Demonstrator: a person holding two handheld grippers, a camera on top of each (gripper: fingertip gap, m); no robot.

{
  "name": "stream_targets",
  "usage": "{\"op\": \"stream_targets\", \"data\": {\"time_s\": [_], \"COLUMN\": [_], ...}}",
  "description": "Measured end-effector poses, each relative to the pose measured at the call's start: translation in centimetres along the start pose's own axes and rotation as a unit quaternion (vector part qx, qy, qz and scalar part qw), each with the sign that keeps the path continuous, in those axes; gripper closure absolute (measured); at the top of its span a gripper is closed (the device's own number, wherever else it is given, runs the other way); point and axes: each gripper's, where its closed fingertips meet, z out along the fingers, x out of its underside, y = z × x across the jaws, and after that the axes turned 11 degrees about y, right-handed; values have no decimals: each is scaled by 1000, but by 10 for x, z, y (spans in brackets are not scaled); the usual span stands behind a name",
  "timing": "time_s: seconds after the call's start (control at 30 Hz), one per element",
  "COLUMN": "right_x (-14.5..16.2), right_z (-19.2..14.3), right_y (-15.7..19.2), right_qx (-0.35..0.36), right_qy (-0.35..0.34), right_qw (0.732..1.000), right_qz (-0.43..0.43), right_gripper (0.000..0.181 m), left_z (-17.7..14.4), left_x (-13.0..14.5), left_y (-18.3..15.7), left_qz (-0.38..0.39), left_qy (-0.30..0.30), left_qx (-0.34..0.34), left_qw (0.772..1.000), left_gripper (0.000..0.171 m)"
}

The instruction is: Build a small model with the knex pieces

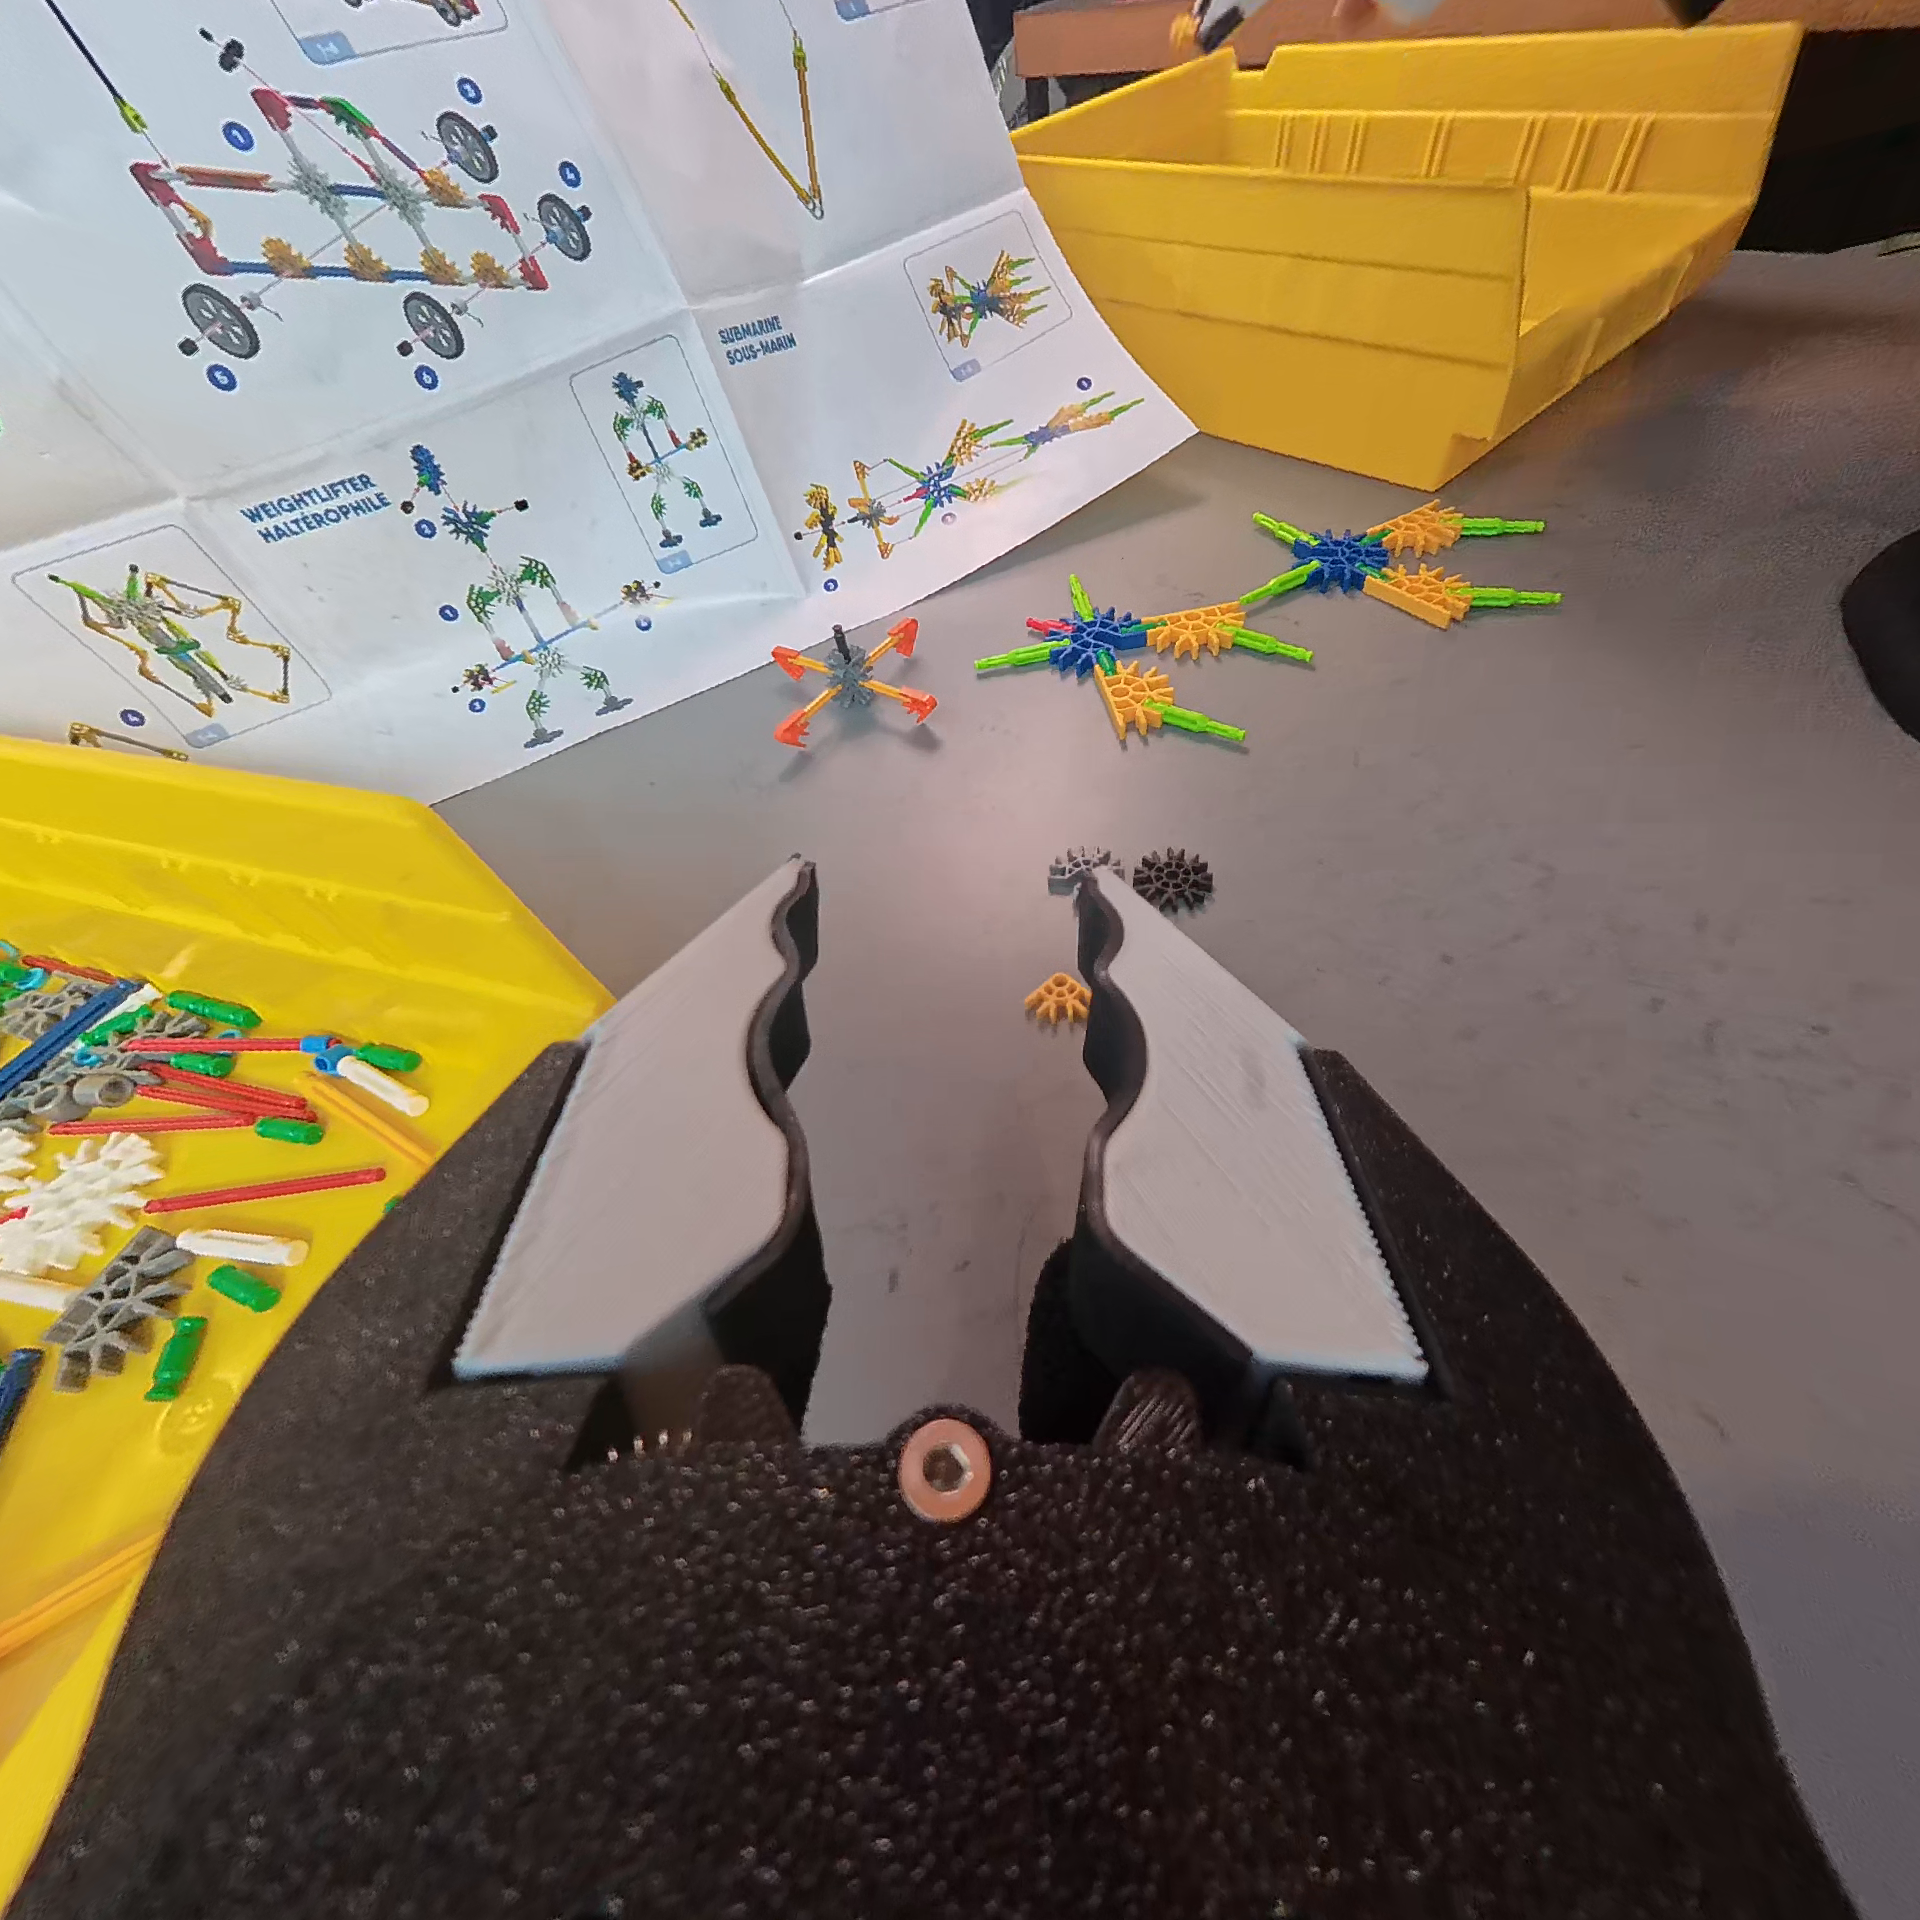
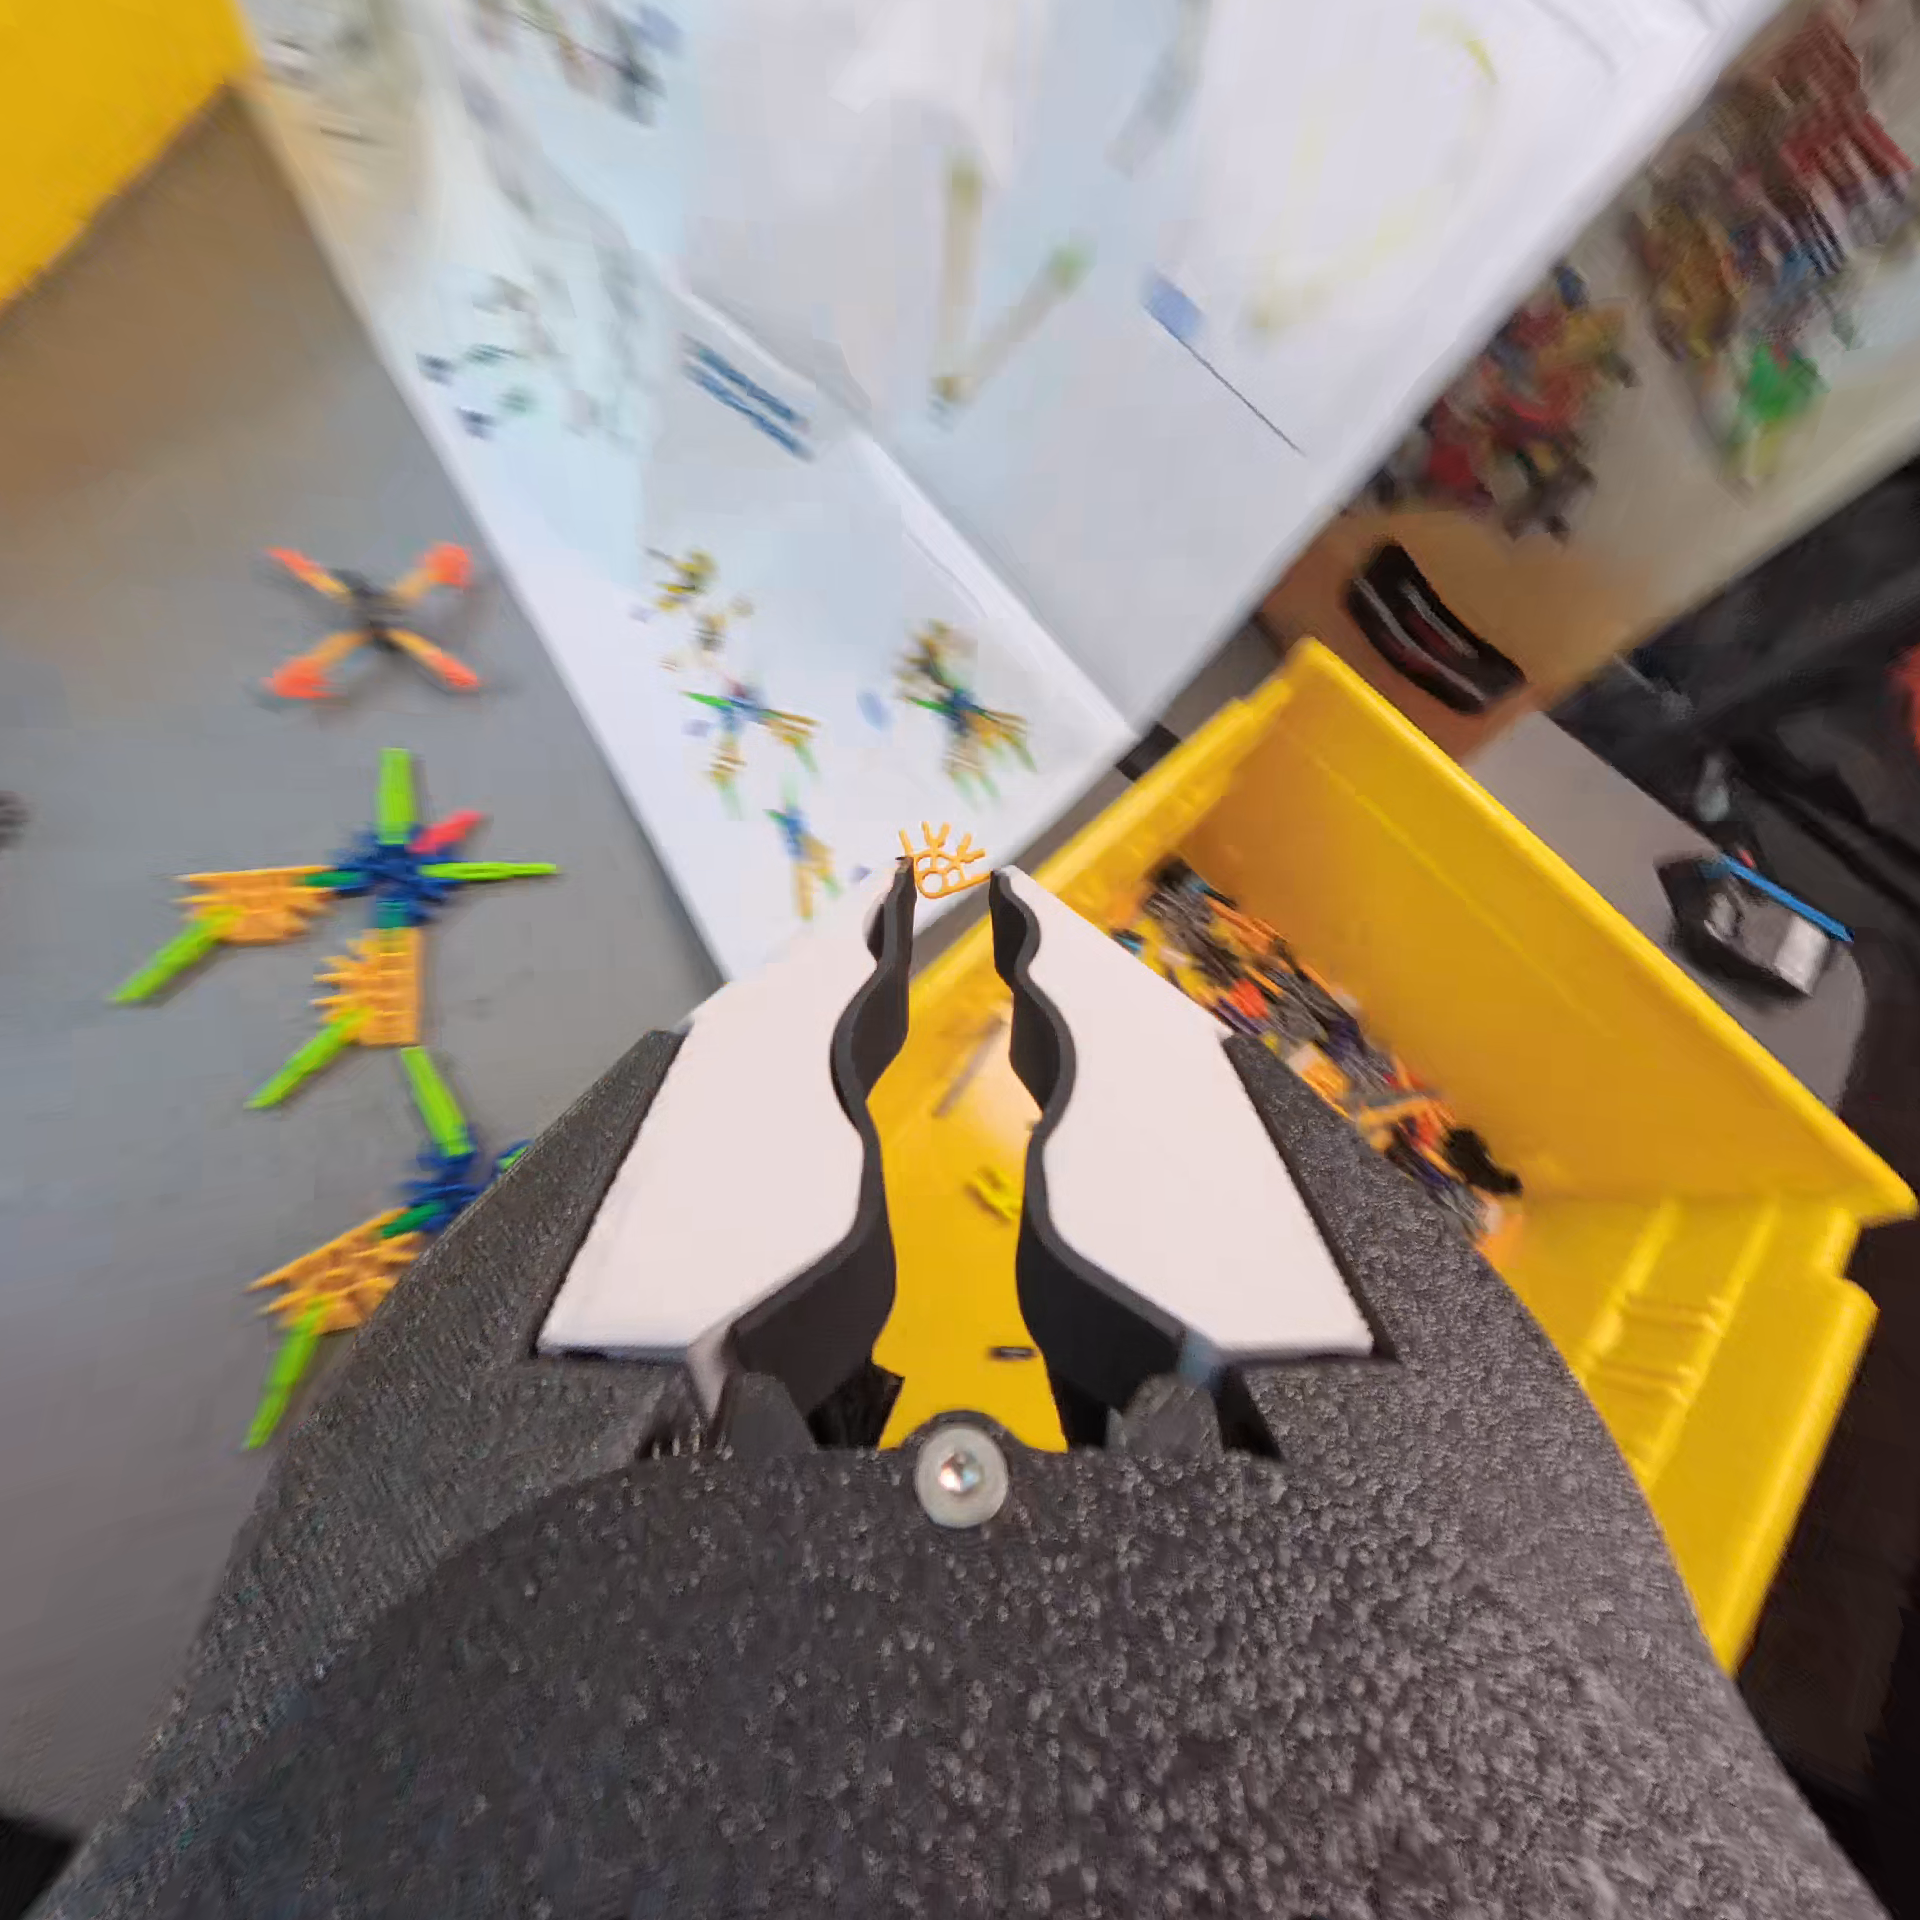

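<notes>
Above the yellow bin's (image 2: pixel 1455 935) rim, right jaws pinch an orange connector (image 2: pixel 943 871); left jaws gape over bare table (image 1: pixel 1558 1039).

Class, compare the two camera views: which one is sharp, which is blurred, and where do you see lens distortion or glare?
Left wrist view: sharp; the instruction sheet bows from wide-angle distortion, and a soft glare sits on the grey table. Right wrist view: background smeared by motion blur, yet the right gripper and the orange connector at its tips stay crisp.

2 yellow bins (image 1: pixel 1351 260), 1 instruction sheet (image 1: pixel 582 343), 3 built pieces (image 1: pixel 852 681), 3 loose connectors (image 1: pixel 1057 1000) on the table.
</notes>
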Motion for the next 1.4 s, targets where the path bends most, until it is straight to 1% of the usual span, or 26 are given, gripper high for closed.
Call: {"op": "stream_targets", "data": {"time_s": [0.07, 0.13, 0.2, 0.23, 0.3, 0.37, 0.43, 0.53, 0.63, 0.67, 0.7, 0.73, 0.8, 0.87, 0.93, 0.97, 1.0, 1.07, 1.13, 1.17, 1.23, 1.3, 1.4], "right_x": [-23, -25, -14, -5, 11, 22, 32, 42, 46, 47, 46, 43, 25, -6, -36, -46, -54, -59, -48, -37, -8, 27, 73], "right_z": [-21, -26, -18, -10, 6, 24, 38, 52, 55, 54, 54, 51, 37, 14, -13, -25, -35, -48, -47, -40, -14, 21, 69], "right_y": [80, 161, 231, 260, 305, 331, 344, 348, 348, 348, 346, 344, 333, 298, 243, 211, 176, 94, 14, -20, -72, -104, -126], "right_qx": [-78, -150, -206, -227, -260, -275, -283, -268, -260, -260, -257, -258, -257, -226, -183, -159, -126, -32, 53, 82, 107, 105, 89], "right_qy": [-28, -34, -25, -18, -3, 13, 33, 53, 56, 57, 55, 49, 12, -44, -96, -115, -131, -149, -138, -115, -55, 15, 102], "right_qw": [994, 979, 960, 951, 934, 924, 918, 917, 916, 917, 919, 921, 930, 946, 963, 971, 978, 987, 989, 989, 990, 987, 978], "right_qz": [-68, -133, -187, -211, -246, -264, -274, -292, -300, -298, -293, -287, -264, -228, -171, -139, -106, -48, 8, 36, 79, 118, 157], "right_gripper": [169, 169, 169, 169, 169, 169, 169, 169, 168, 166, 159, 157, 156, 157, 157, 157, 157, 159, 163, 164, 165, 167, 167], "left_z": [0, -2, -4, -5, -6, -7, -9, -11, -12, -12, -12, -12, -12, -12, -12, -12, -11, -9, -6, -6, -5, -4, -7], "left_x": [1, 1, 0, 0, -1, -1, -2, -4, -5, -6, -5, -5, -5, -6, -6, -6, -5, -4, -3, -3, -3, -4, -9], "left_y": [4, 8, 12, 14, 18, 20, 21, 21, 21, 21, 20, 20, 19, 19, 18, 17, 17, 15, 14, 14, 14, 15, 17], "left_qz": [-9, -16, -17, -17, -21, -25, -26, -21, -20, -20, -20, -20, -20, -21, -23, -25, -26, -27, -26, -26, -29, -40, -63], "left_qy": [2, -1, -3, -4, -6, -8, -9, -13, -15, -16, -15, -15, -15, -16, -18, -17, -16, -13, -13, -15, -20, -30, -51], "left_qx": [-1, -5, -15, -19, -25, -27, -28, -32, -31, -30, -29, -28, -26, -26, -23, -20, -18, -14, -12, -13, -12, -7, 3], "left_qw": [1000, 1000, 1000, 1000, 999, 999, 999, 999, 999, 999, 999, 999, 999, 999, 999, 999, 999, 999, 999, 999, 999, 999, 997], "left_gripper": [121, 121, 121, 121, 121, 121, 121, 121, 121, 121, 121, 121, 121, 121, 121, 121, 121, 121, 121, 120, 120, 121, 121]}}
